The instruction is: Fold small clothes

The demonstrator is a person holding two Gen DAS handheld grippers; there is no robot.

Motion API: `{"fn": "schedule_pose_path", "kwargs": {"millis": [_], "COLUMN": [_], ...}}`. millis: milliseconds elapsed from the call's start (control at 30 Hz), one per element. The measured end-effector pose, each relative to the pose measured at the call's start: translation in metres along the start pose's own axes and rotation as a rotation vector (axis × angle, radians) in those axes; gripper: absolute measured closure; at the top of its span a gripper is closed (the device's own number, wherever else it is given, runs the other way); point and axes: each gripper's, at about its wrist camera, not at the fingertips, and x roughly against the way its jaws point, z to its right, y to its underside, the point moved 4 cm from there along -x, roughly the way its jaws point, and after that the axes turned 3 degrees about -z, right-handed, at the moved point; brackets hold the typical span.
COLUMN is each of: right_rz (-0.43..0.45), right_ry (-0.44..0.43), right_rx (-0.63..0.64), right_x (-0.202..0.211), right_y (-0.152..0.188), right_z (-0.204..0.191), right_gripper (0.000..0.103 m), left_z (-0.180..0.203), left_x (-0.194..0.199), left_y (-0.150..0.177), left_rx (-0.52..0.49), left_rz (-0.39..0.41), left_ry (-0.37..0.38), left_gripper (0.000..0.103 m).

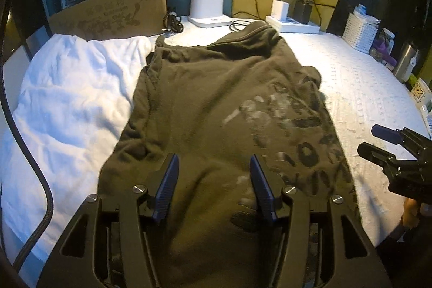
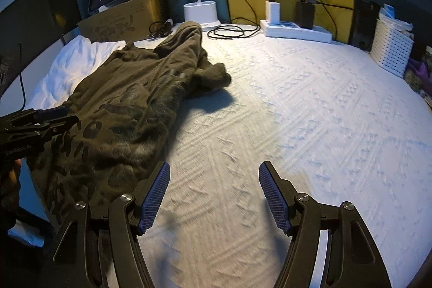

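white crumpled cloth (image 1: 67, 88): sat on the far left of the bed, bunched up, with the shirt's left edge lying right against it or slightly over it. Looked like the next item waiting.

olive-green cotton T-shirt with a dark cracked print (image 1: 210, 104): lay long and narrow on the white textured bedspread (image 2: 310, 112), sides looking already folded in, collar end toward the lamp base, hem end nearest the grippers. One lumpy bit stuck out on its right side up near the collar.

left gripper (image 1: 213, 189): hung over the hem end, blue ribbed pads (image 1: 167, 190) spread apart with shirt fabric under the gap, not pinched. So released, holding nothing.

right gripper (image 2: 214, 196): was off to the shirt's right over bare bedspread, jaws wide and empty.

step, my guess: between folds, lengthwise fold done and the crosswise one coming up.

next move, imo: both grippers needed to come in on the hem corners, clamp, and carry the hem up toward the collar. That lump probably wanted tucking first.
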Motion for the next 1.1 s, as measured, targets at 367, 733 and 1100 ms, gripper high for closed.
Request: {"fn": "schedule_pose_path", "kwargs": {"millis": [367,733,1100], "right_rz": [0.017,0.047,0.113], "right_ry": [0.067,0.133,0.197], "right_rx": [-0.071,-0.135,-0.144], "right_x": [0.033,0.063,0.103], "right_y": [0.030,0.052,0.053], "right_z": [0.044,0.079,0.091], "right_gripper": [0.033,0.033,0.033], "left_z": [0.040,0.082,0.118], "left_x": [0.013,0.025,0.058], "left_y": [0.009,0.012,0.005], "left_rx": [-0.040,-0.070,-0.078], "left_rz": [0.029,0.056,0.156], "left_ry": [0.031,0.094,0.127], "left_gripper": [0.047,0.046,0.027]}}
